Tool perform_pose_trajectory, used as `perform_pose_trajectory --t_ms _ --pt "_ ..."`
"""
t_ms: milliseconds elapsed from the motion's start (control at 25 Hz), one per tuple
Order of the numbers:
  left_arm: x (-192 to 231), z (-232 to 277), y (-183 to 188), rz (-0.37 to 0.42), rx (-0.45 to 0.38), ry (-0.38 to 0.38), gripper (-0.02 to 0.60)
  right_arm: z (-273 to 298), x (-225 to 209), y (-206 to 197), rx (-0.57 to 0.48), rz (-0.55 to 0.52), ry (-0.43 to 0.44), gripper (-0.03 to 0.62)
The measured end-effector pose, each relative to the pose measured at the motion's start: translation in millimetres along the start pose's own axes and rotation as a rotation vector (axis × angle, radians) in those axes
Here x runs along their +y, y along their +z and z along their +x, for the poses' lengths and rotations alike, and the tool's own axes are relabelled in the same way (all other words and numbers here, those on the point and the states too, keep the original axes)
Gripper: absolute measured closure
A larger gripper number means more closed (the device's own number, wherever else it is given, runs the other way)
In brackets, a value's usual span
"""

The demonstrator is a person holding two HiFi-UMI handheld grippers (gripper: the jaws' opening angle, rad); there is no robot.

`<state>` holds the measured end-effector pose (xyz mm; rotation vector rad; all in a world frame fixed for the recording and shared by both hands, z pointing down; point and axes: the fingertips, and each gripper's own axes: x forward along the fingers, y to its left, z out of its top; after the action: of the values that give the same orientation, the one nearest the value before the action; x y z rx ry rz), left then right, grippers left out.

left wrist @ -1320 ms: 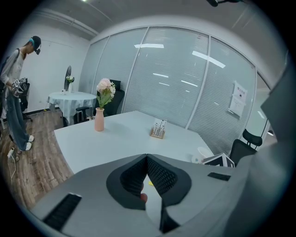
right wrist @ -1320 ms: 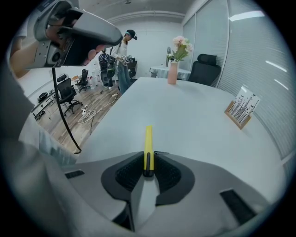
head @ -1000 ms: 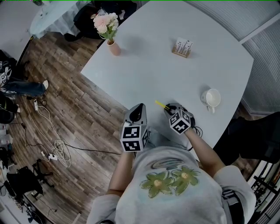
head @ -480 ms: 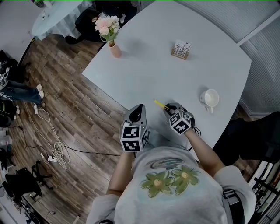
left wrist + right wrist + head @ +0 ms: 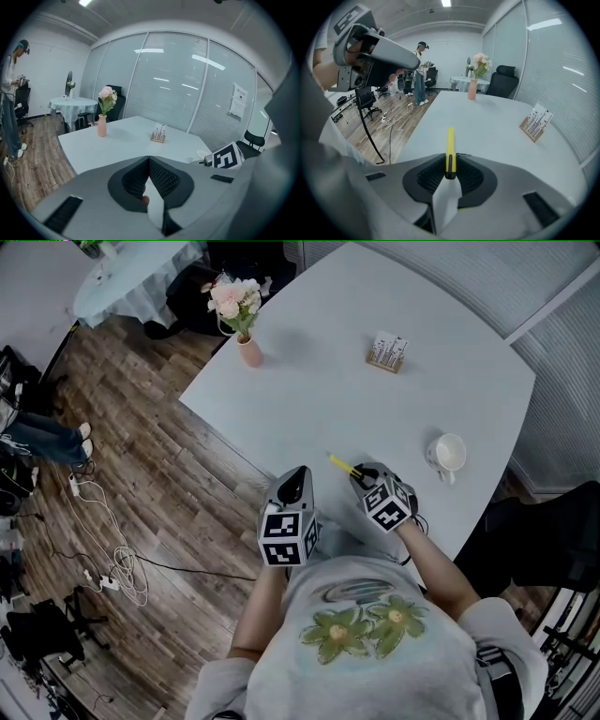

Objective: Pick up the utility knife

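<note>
Nearest to the person, the left gripper (image 5: 296, 476) hangs above the table (image 5: 309, 399) edge, well to the left of the white cup (image 5: 451, 453) as the head view shows it. Its jaws are pressed together at the tips and nothing is between them.

Nearer to the cup, between the cup and the left gripper, is the right gripper (image 5: 362, 474). Its own view shows the jaws only partly closed, both pads pressing on the rear end of the utility knife (image 5: 450, 140). So the knife is already inside the jaws, not lying away from them. Its long axis runs straight along the line in which the gripper points, and the yellow body sticks out forward beyond the fingertips, away from the person and to the left of the cup. The grip is at one end, so I judge that the free end could tip down if the hold is weak. Whether the knife is fully clear of the table I cannot tell for sure. The right hand has the work; the left has no part in it.

Beyond the cup, a small wooden holder (image 5: 389, 350) stands on the table. Farthest from the cup, near the far left edge, stands a vase (image 5: 249, 351) with pink flowers.
</note>
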<state>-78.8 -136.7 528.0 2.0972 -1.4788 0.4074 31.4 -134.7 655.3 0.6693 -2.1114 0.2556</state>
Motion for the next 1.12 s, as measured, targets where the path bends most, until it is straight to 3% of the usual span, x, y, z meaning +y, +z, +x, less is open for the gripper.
perform_pose_trajectory --t_ms 1120 --pt "-6.5 -21.3 4.2 0.013 -0.040 0.011 0.580 -41.7 11.3 34.0 -0.113 0.004 -0.017 0.523"
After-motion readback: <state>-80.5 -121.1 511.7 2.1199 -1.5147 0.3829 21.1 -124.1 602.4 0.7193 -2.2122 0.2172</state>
